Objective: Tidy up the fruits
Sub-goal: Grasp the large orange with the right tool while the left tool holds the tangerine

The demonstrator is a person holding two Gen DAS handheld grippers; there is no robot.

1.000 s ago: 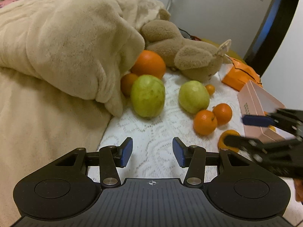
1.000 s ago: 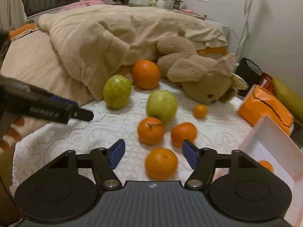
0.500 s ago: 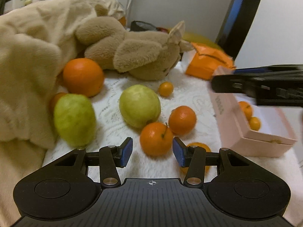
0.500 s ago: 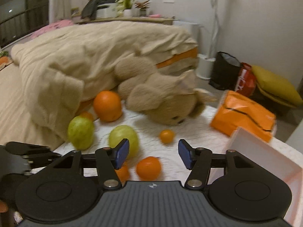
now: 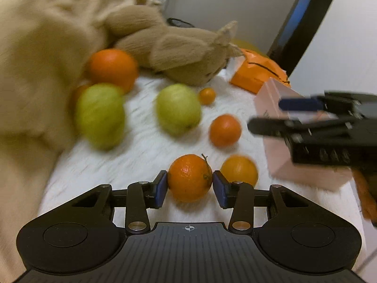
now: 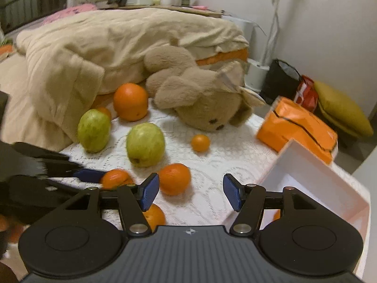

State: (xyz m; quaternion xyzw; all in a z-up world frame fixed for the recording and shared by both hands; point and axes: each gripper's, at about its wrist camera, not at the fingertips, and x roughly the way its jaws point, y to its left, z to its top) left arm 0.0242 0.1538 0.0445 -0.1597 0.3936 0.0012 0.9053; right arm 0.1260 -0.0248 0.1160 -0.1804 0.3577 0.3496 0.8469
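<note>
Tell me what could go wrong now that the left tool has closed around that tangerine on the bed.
The left tool pinches the stemmed tangerine only at its sides, so the round fruit may slip or get squashed. Another orange sits just beside it and could be nudged into rolling across the lace cover. The right tool hangs in front of the pink box, so a carry there might collide.

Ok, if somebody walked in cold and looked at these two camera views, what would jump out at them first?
Probably the left gripper, its blue pads closed against the sides of a stemmed orange at the near edge of the white lace cover. Behind it, more oranges and two green guavas lie scattered in front of a big tan plush toy. The right gripper hangs open and empty beside the pink box.
</note>
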